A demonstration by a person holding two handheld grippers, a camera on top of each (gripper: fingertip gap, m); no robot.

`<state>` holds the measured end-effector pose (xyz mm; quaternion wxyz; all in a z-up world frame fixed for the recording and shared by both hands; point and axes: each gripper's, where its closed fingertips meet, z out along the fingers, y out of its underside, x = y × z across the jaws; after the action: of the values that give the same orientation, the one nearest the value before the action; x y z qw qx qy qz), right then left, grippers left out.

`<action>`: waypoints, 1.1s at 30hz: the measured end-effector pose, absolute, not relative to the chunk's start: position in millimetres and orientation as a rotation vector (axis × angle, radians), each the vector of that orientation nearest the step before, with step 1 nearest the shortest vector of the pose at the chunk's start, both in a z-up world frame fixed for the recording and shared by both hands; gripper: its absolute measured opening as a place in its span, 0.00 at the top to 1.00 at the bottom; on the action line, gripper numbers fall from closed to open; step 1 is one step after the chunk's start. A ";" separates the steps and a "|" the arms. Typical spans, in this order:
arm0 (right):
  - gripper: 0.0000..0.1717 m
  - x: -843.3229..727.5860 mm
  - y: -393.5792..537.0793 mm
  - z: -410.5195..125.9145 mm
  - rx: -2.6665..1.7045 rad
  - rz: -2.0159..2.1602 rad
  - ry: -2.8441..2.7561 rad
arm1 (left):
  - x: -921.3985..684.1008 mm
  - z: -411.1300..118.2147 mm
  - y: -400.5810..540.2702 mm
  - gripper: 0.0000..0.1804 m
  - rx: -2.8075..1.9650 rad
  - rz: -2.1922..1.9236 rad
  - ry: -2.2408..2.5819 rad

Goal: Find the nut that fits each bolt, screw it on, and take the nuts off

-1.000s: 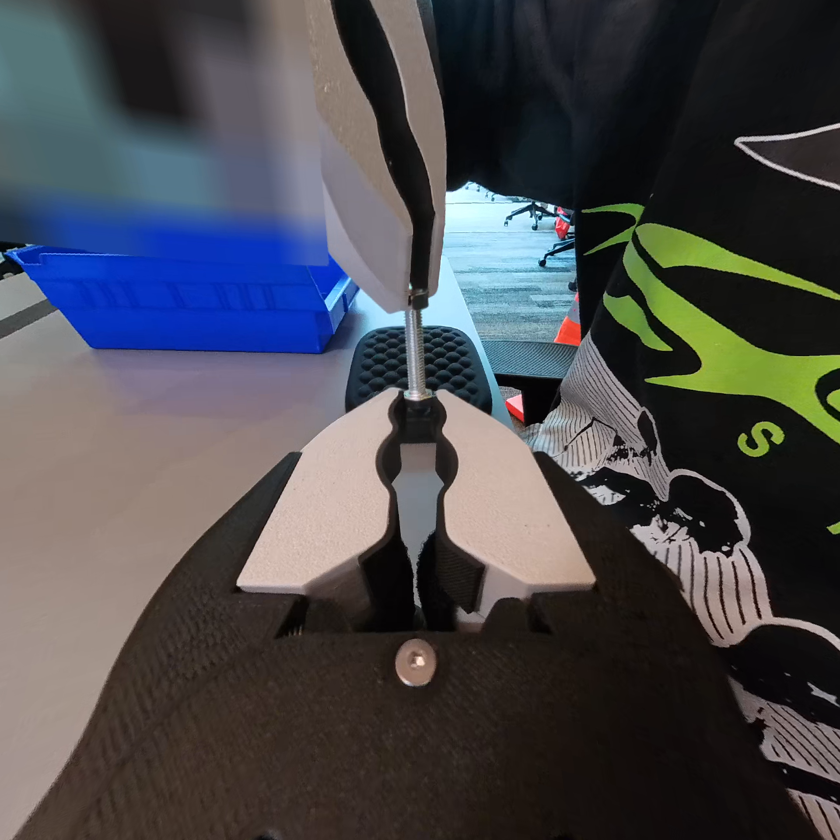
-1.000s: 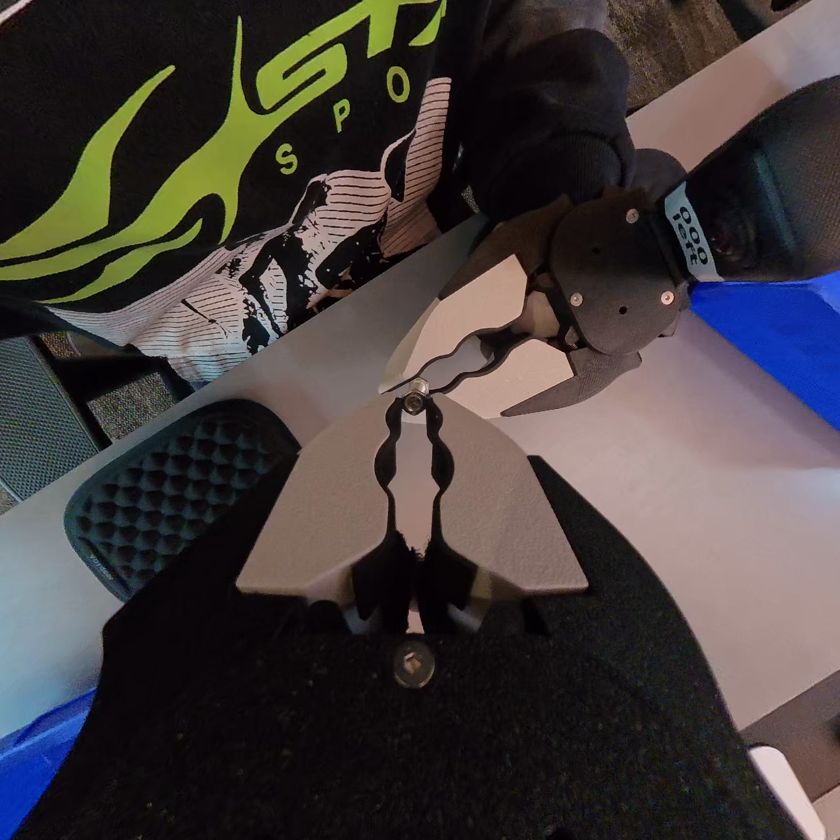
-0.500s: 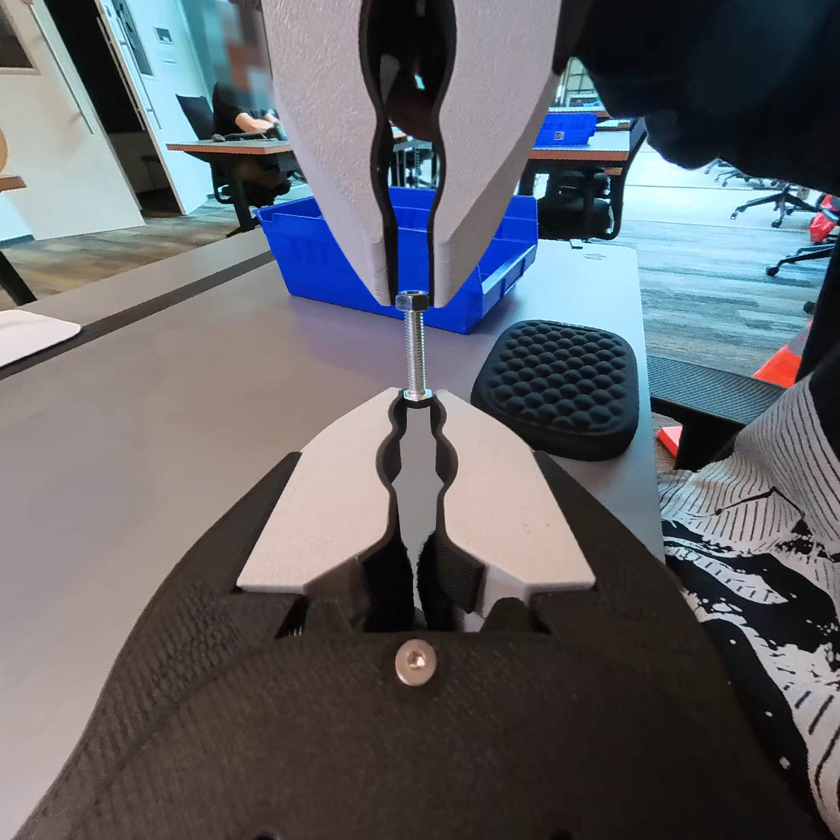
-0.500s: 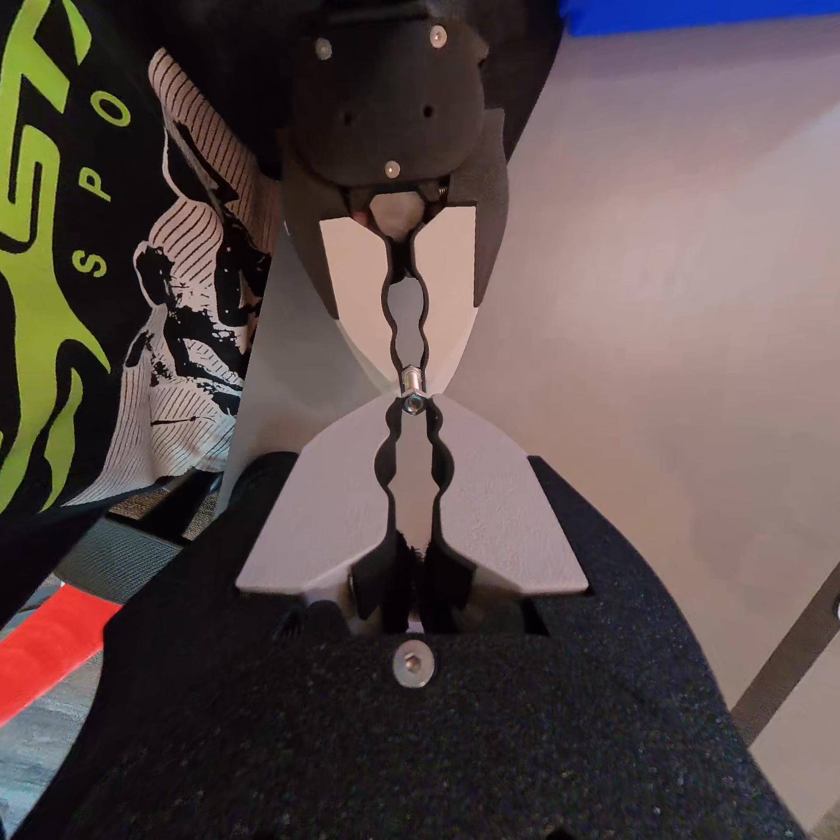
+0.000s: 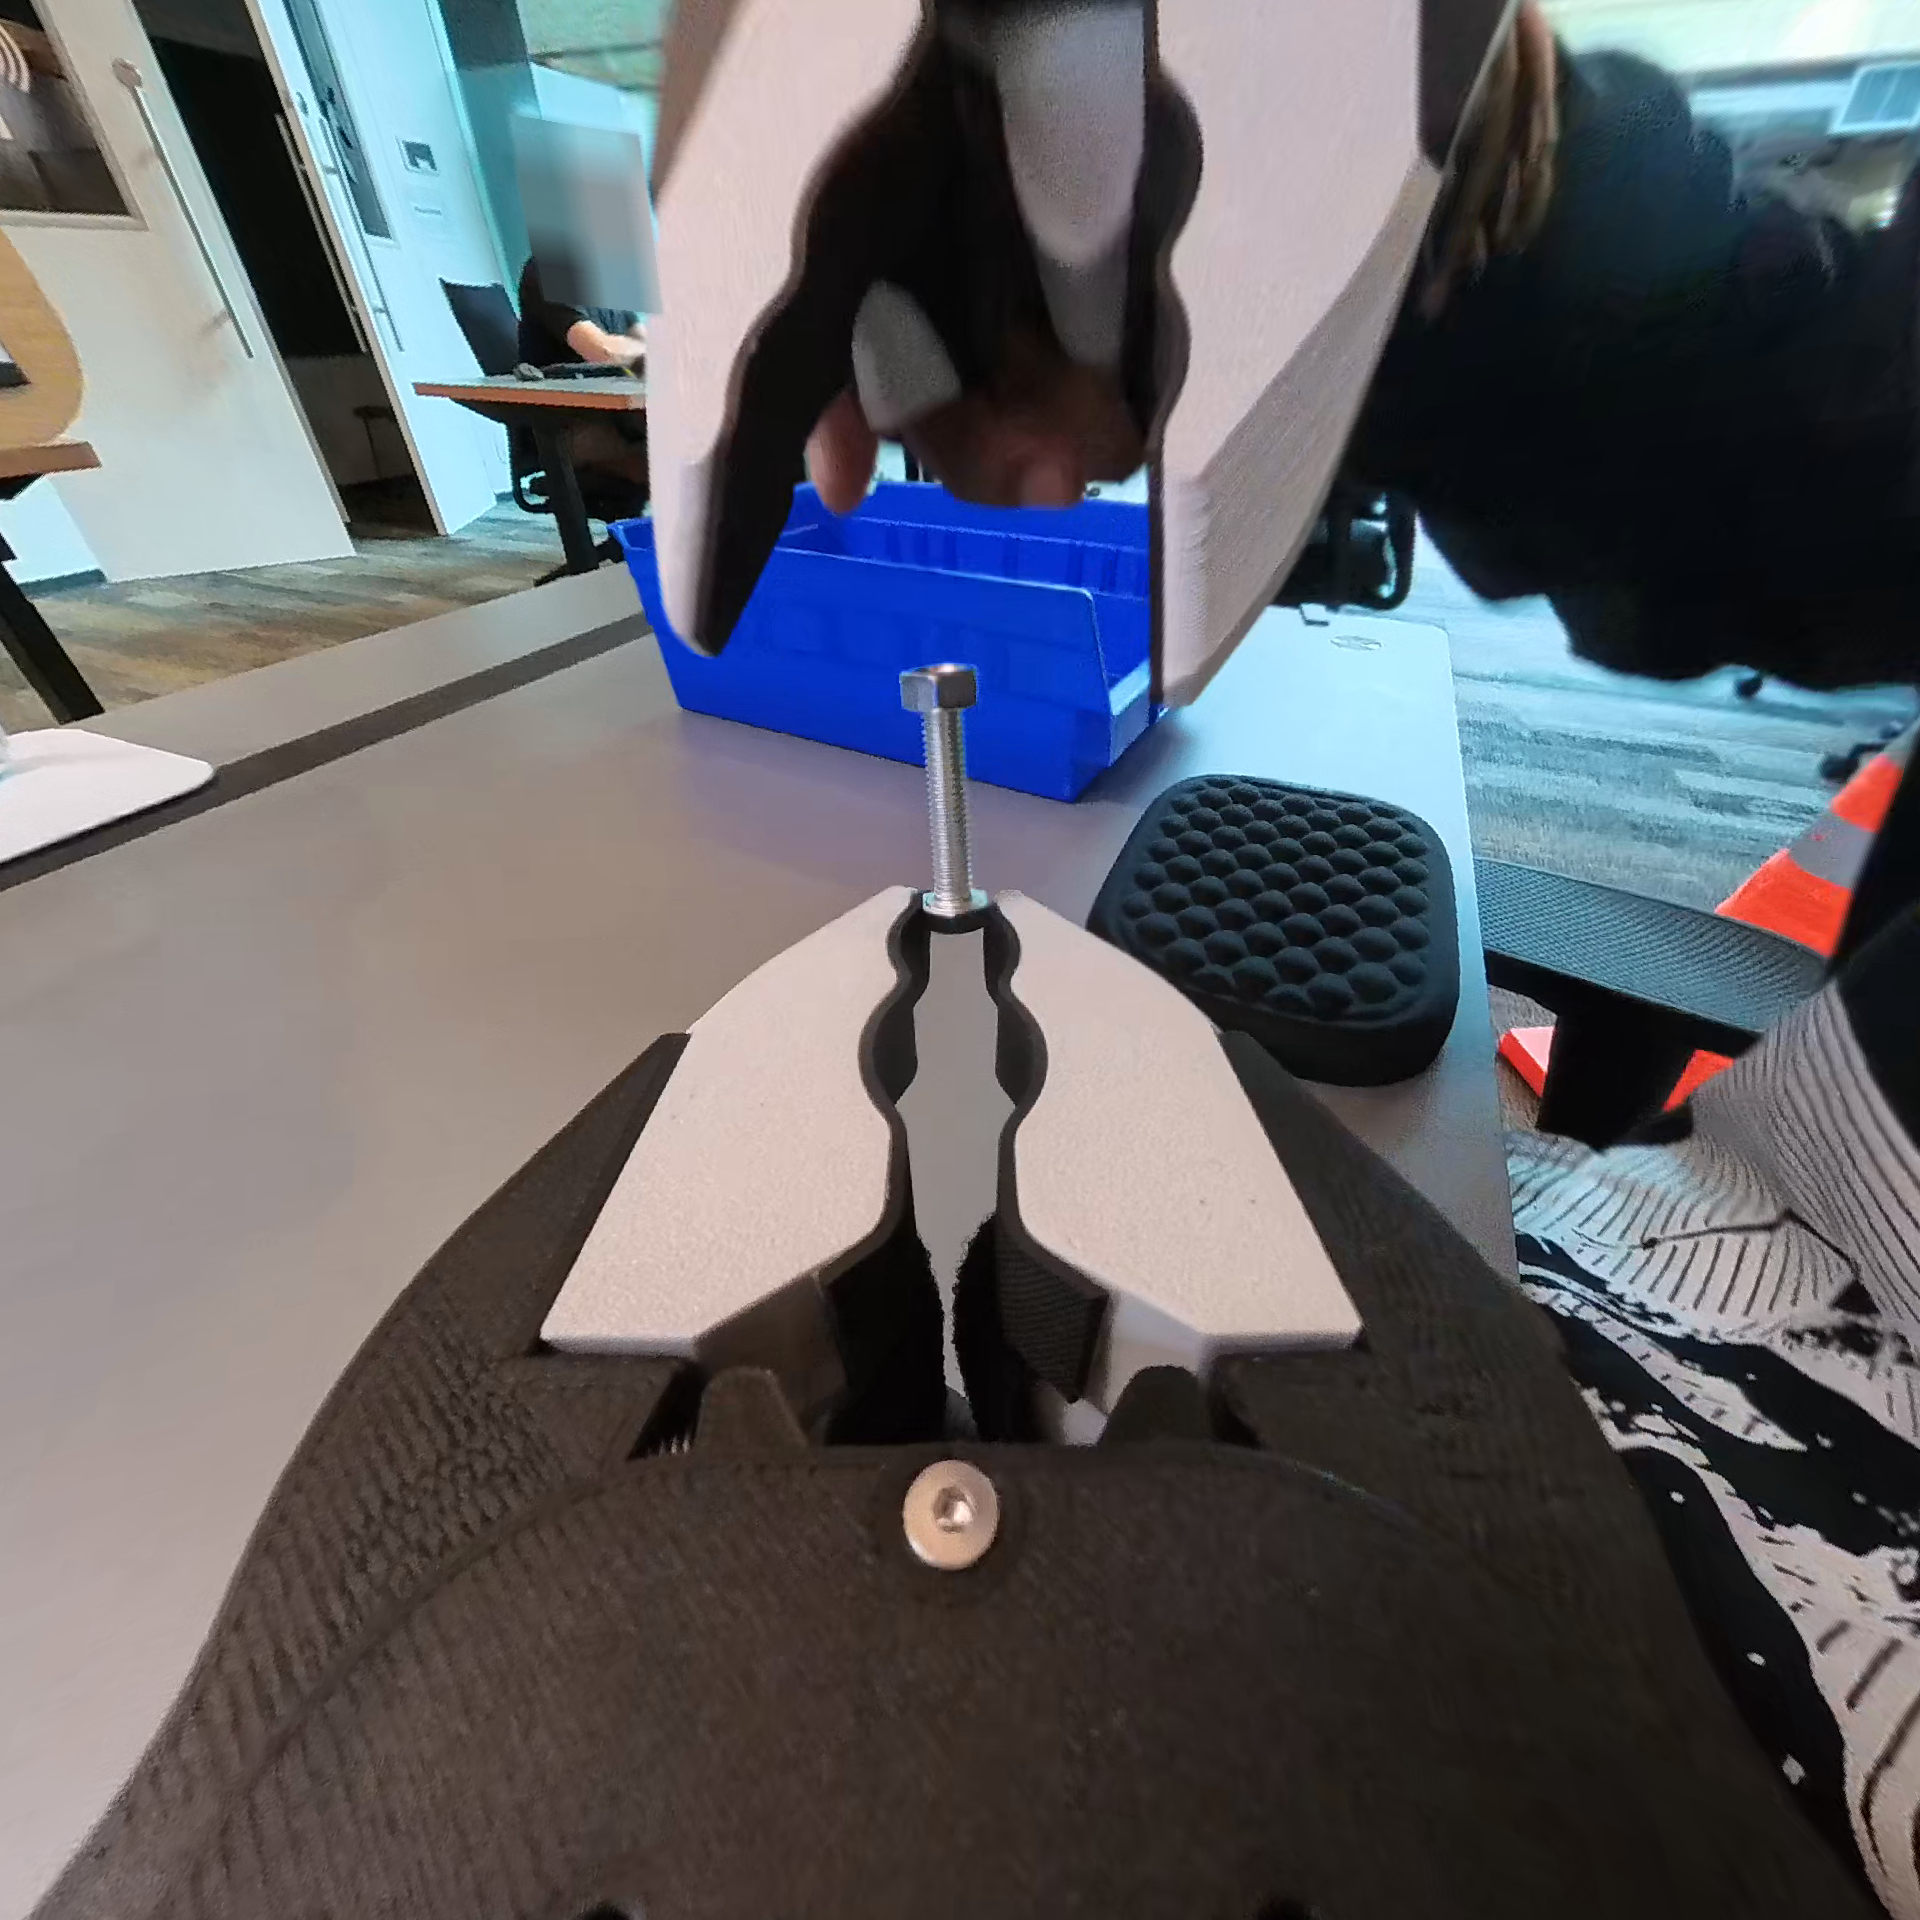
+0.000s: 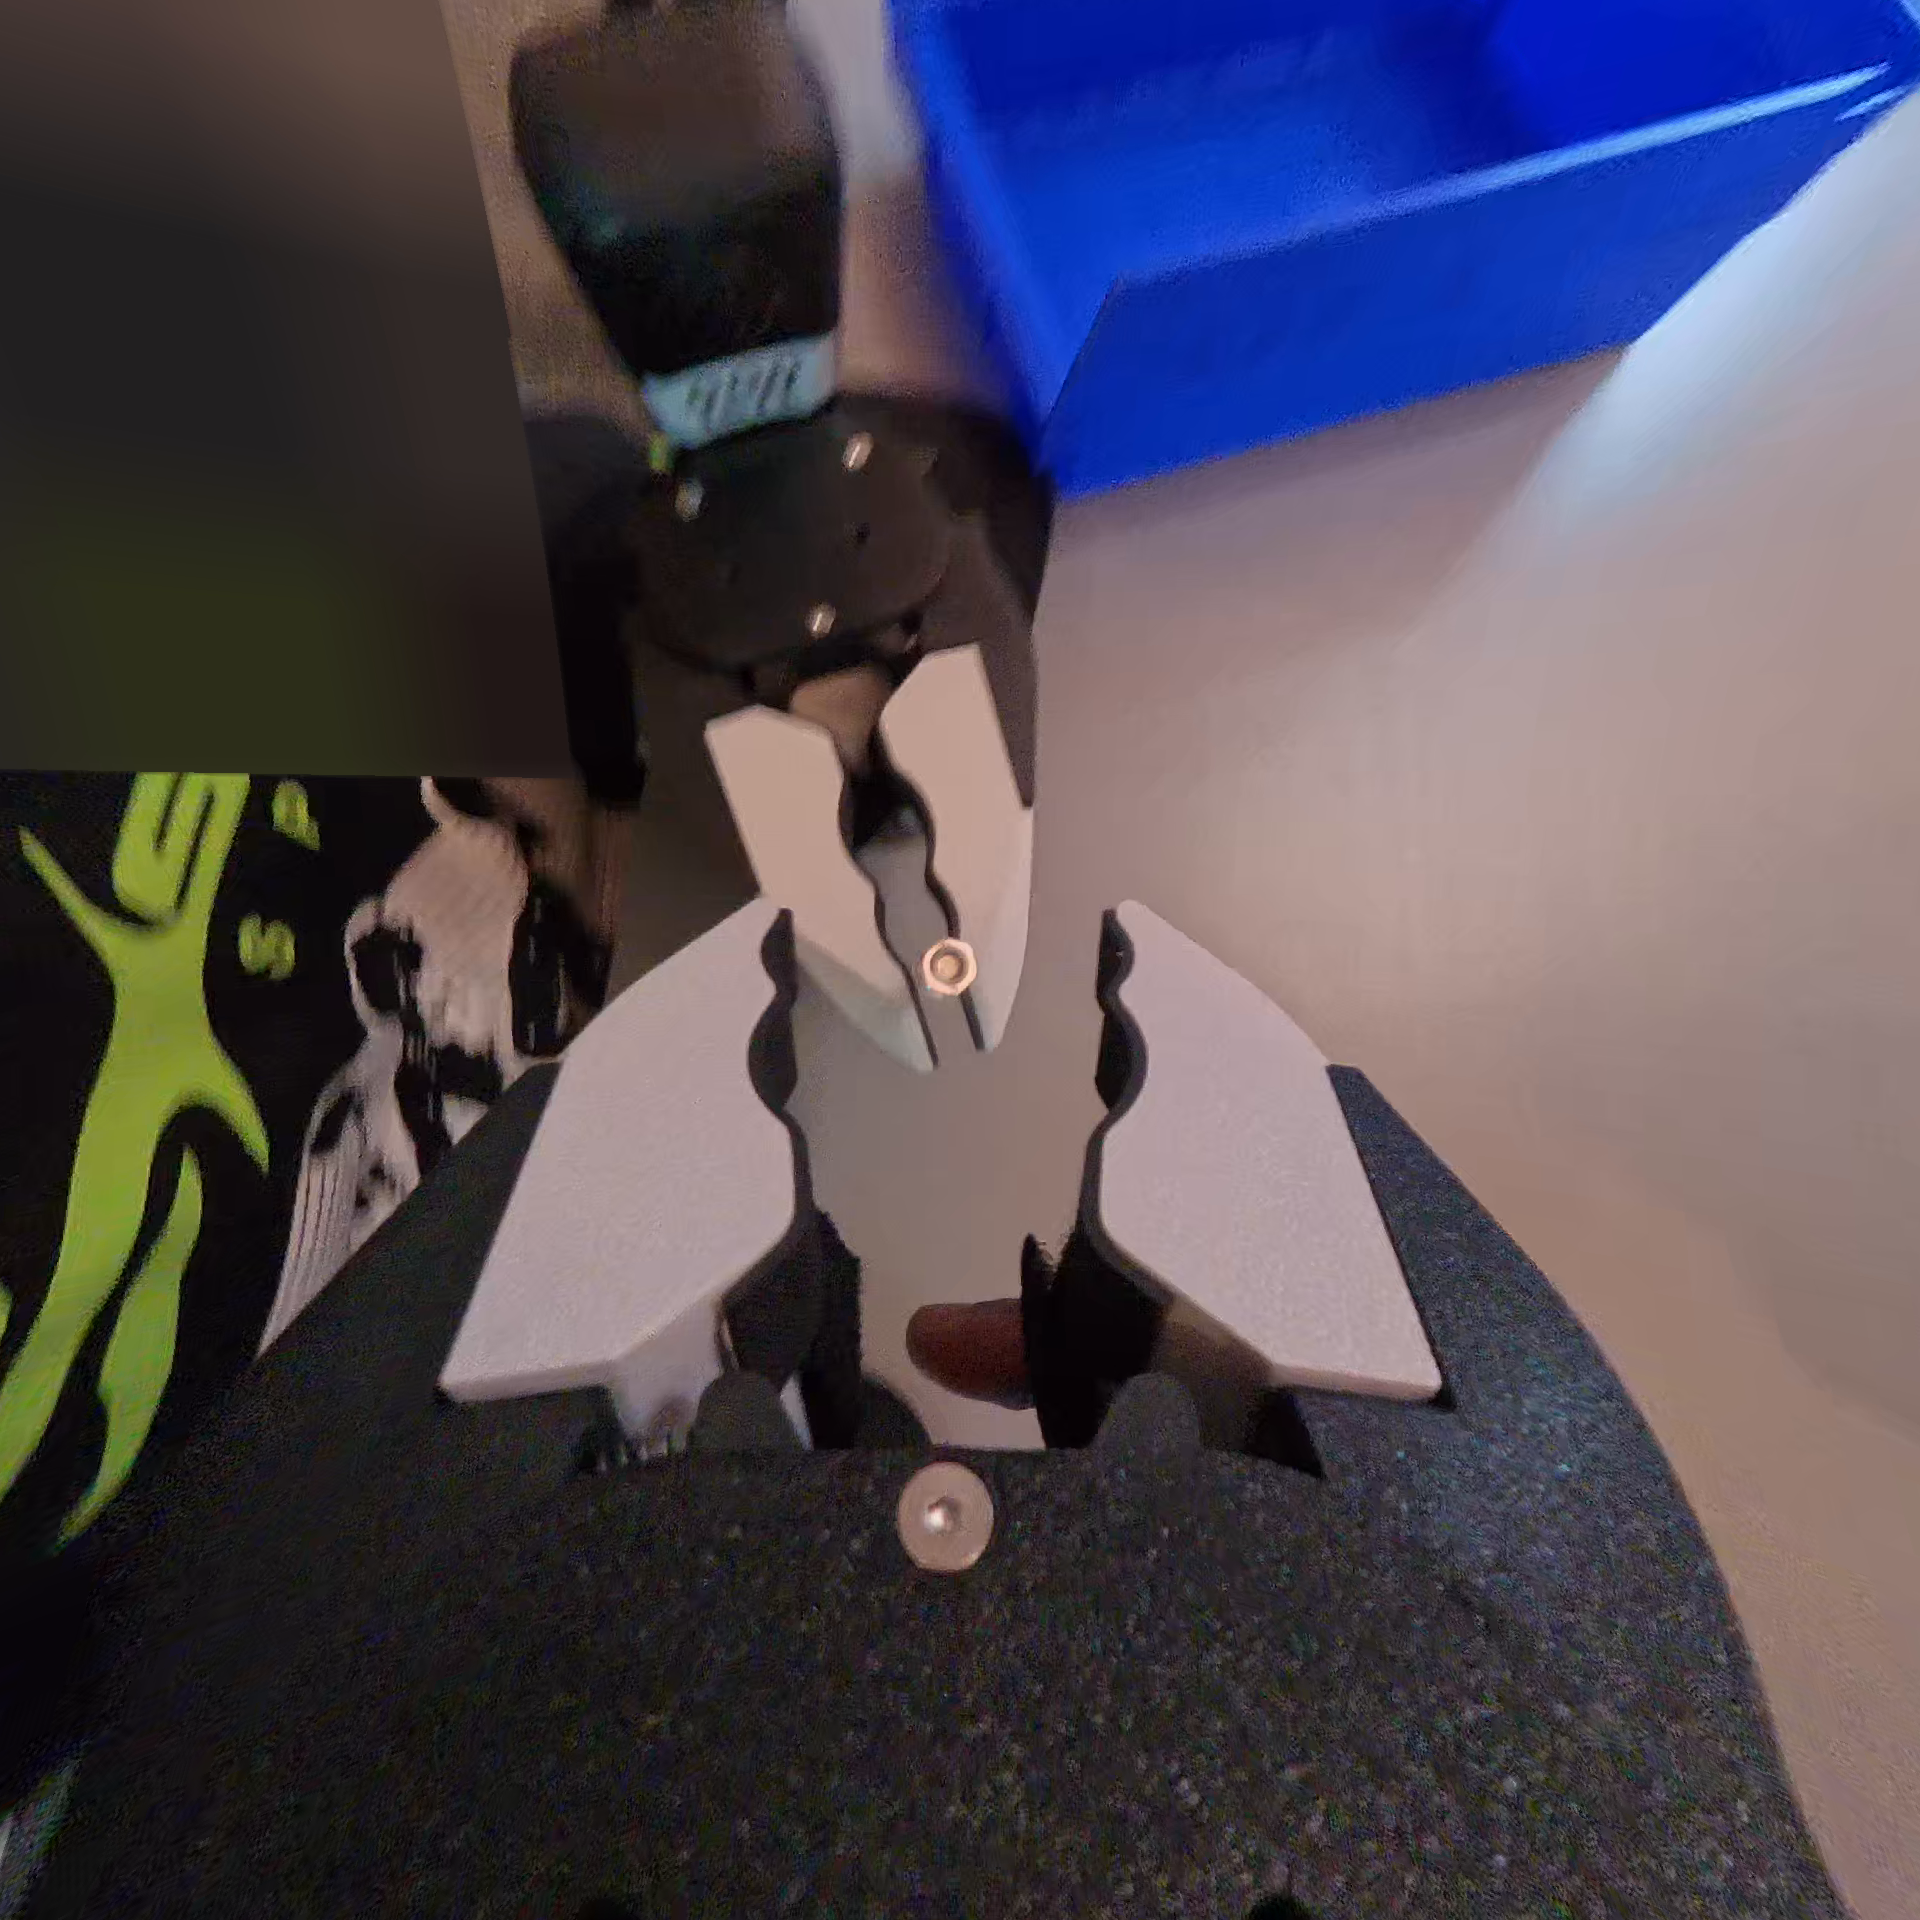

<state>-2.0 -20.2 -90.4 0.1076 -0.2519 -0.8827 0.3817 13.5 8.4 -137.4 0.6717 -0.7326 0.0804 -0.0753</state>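
Grey table (image 5: 312,1039), left gripper (image 5: 953,914) pinching upright bolt (image 5: 948,810), right gripper (image 5: 935,655) spread above nut (image 5: 938,688).

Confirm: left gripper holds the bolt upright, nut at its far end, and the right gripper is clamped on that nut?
Not quite. The right gripper is open, its fingers spread clear of the nut, as the left wrist view shows. The left gripper does hold the bolt upright, nut at its far end.

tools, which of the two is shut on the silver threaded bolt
The left tool: its grey fingertips clamp the silver threaded bolt at its lower end, with a hex nut on top. The right tool hangs above it, fingers spread wide and touching nothing.
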 end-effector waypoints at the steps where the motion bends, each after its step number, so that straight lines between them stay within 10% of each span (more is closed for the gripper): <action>1: 0.64 -6.9 -20.5 -90.1 -0.816 1.260 -2.467 | 12.3 -136.4 8.1 0.94 -1.643 -0.167 0.175; 8: 0.55 -13.5 -23.7 -83.3 -1.036 1.872 -1.668 | 10.2 -134.6 6.6 0.94 -1.624 -0.165 0.164; 33: 0.59 8.9 -39.6 -86.3 -0.984 1.859 -1.624 | 7.4 -135.4 6.0 0.94 -1.622 -0.194 0.143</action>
<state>8.9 -39.6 -86.3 0.2398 -0.3594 -0.5932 0.6793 7.4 6.0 -135.4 0.6824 -0.7230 0.0638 -0.0865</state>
